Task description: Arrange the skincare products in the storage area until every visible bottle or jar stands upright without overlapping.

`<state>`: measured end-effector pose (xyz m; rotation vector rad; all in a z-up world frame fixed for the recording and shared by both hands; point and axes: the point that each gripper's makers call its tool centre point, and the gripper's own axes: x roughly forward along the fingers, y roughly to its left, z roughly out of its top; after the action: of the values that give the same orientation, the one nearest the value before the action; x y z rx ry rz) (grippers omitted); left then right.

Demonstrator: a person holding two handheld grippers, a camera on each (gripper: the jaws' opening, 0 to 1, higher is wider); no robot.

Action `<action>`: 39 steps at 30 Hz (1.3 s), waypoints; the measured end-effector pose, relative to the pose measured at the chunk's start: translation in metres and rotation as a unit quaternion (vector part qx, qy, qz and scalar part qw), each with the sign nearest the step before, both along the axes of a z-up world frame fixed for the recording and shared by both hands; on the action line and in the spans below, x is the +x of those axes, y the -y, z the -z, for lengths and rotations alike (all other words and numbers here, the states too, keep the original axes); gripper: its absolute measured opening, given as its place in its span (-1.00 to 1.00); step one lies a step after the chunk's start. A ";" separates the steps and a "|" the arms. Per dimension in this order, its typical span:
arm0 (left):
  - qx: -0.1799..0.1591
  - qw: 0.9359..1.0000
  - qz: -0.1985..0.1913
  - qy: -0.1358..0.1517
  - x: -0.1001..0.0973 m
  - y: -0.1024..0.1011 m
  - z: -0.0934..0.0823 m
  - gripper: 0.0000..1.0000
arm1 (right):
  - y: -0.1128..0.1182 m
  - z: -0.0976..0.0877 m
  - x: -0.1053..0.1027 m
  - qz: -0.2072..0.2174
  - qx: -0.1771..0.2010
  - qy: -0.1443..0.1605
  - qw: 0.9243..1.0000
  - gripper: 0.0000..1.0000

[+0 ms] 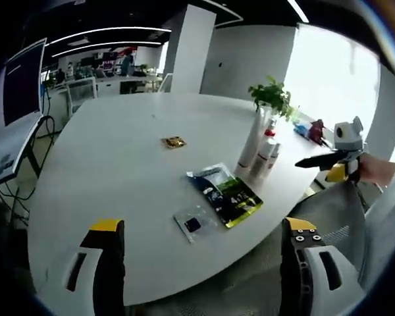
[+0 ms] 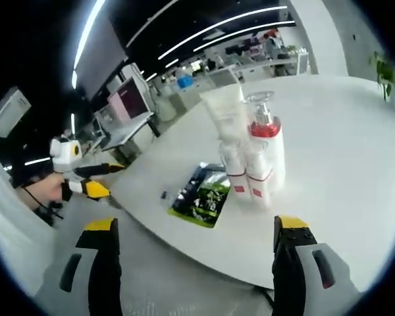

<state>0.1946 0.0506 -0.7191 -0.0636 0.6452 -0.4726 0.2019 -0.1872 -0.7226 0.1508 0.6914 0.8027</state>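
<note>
Skincare products stand upright in a tight cluster near the white table's [image 1: 118,171] edge: a tall white tube [image 1: 253,139] [image 2: 225,110], a clear pump bottle with a red top [image 1: 268,146] [image 2: 264,146] and two small bottles with red labels [image 2: 234,168] [image 2: 257,176]. A green and black sachet [image 1: 225,195] [image 2: 204,195] lies flat beside them. My left gripper [image 1: 203,224] is open over the near table edge, holding nothing. My right gripper [image 2: 195,224] is also open and empty, short of the bottles. Each gripper shows in the other's view, held off the table [image 1: 336,161] [image 2: 85,179].
A small clear packet with a black square [image 1: 193,224] lies near the sachet, and a little gold item [image 1: 174,141] sits mid-table. A potted plant [image 1: 273,97] stands behind the bottles. A grey mesh chair [image 1: 329,220] is by the edge. Desks and monitors [image 2: 128,99] stand beyond.
</note>
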 end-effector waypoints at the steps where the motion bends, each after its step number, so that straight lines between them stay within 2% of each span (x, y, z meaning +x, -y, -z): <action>1: 0.002 1.000 0.000 -0.001 0.001 0.000 0.000 0.91 | 0.000 0.001 -0.001 -0.003 -0.004 0.000 1.000 0.92; 8: 0.017 1.000 0.007 -0.016 0.002 0.001 0.003 0.89 | 0.001 0.003 -0.001 -0.005 -0.001 -0.005 1.000 0.90; 14: 0.022 0.999 0.014 -0.021 0.011 0.005 0.004 0.89 | 0.002 0.004 0.000 -0.001 -0.001 -0.005 1.000 0.90; 20: 0.021 1.000 0.015 -0.017 0.028 0.009 -0.003 0.87 | 0.004 0.005 -0.001 0.005 -0.005 -0.011 1.000 0.93; 29: 0.037 0.998 0.041 -0.026 0.054 0.017 0.002 0.83 | 0.005 0.007 0.000 0.012 -0.001 -0.020 1.000 0.90; 39: 0.048 0.996 0.055 -0.059 0.081 0.023 0.011 0.79 | 0.007 0.009 0.001 0.019 -0.010 -0.022 1.000 0.96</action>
<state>0.2761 0.0272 -0.7300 0.0354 0.7884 -0.5472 0.2033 -0.1947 -0.7313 0.1636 0.7350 0.7570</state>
